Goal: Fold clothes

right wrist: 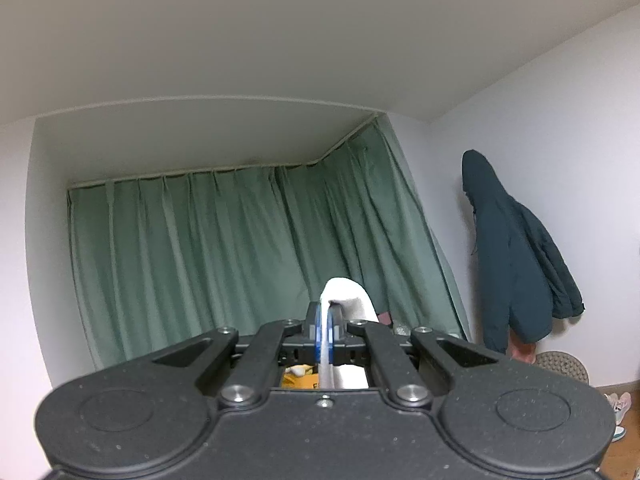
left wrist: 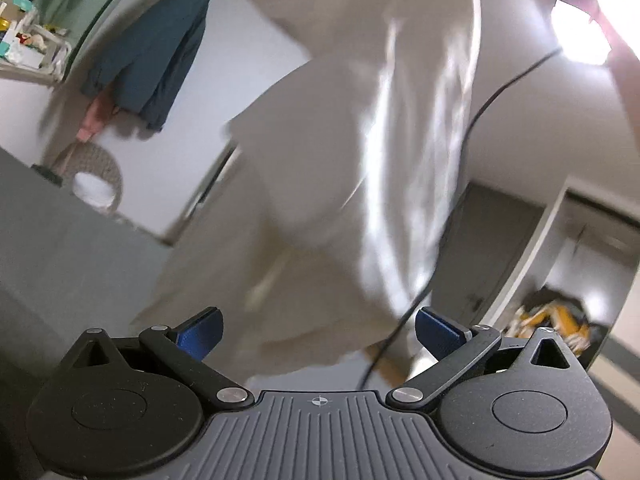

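The white garment [left wrist: 360, 152] hangs in the air in front of the left gripper [left wrist: 318, 332], blurred by motion. Its long axis runs steeply, from the top of the left wrist view down toward the gripper, with the upper end leaning slightly right and the lower hem spreading out just above the blue fingertips [left wrist: 204, 330]. The left claw is spread wide, its two blue tips well apart, and the cloth hangs between and beyond them without being pinched.

The right gripper [right wrist: 325, 320] points upward toward the ceiling and the green curtain [right wrist: 224, 264]. Its jaws are pressed together on a fold of the same white garment [right wrist: 346, 300]; a rounded lobe of cloth stands up past the tips and a thin strip runs back between the blue pads [right wrist: 318, 332] toward the camera.

A thin black cable [left wrist: 472, 120] curves down the right side of the cloth in the left wrist view. A dark teal jacket [right wrist: 516, 264] hangs on the white wall to the right of the curtain. A grey surface [left wrist: 60, 248] fills the lower left of the left view; nothing of the garment rests on it.
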A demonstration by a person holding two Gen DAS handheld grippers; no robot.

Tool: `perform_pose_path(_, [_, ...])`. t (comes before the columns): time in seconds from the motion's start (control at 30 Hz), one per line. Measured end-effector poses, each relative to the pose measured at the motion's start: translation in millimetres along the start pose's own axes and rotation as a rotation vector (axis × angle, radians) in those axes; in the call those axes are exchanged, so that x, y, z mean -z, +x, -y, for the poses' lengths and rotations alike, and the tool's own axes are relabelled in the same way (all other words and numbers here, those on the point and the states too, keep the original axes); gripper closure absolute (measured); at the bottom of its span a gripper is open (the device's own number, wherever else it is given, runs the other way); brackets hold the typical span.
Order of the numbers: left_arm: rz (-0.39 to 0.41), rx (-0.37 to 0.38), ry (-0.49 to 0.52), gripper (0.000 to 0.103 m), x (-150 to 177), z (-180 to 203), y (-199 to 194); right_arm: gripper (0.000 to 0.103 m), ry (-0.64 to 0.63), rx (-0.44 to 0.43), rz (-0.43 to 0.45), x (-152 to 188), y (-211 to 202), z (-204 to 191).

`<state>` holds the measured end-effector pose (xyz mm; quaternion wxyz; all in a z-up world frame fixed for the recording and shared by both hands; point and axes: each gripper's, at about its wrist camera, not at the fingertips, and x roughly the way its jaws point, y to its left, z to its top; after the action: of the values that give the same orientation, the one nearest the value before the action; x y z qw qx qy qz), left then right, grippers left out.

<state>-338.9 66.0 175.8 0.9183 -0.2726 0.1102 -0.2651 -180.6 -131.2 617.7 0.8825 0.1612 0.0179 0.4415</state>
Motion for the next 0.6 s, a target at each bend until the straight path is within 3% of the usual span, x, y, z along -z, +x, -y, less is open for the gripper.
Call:
perform_pose_path(0.1, [0.02,-0.031,0.041,0.002,-19,-1,1,0.099,0.017,-0.008,-0.014,5,3,0])
perform_pose_path(0.17, [0.028,-0.064,0.074,0.035,-32,-1,4,0.099,0.012,0.016,-0.023,9,4,3])
perform_pose_path(0.2, [0.025,-0.085,0.078,0.06,-39,-3,3,0.099,0.01,0.031,-0.026,11,3,6])
perform_pose_path(0.33, [0.068,-0.143,0.045,0.086,-74,-17,-18,0.099,0.023,0.117,-0.047,18,-1,30])
perform_pose_path(0.4, [0.102,-0.187,0.062,0.095,-91,-19,-32,0.099,0.025,0.194,-0.063,23,-2,49])
perform_pose_path(0.6, [0.115,-0.249,0.119,0.096,-152,-12,-60,0.099,0.052,0.455,-0.173,64,0,129])
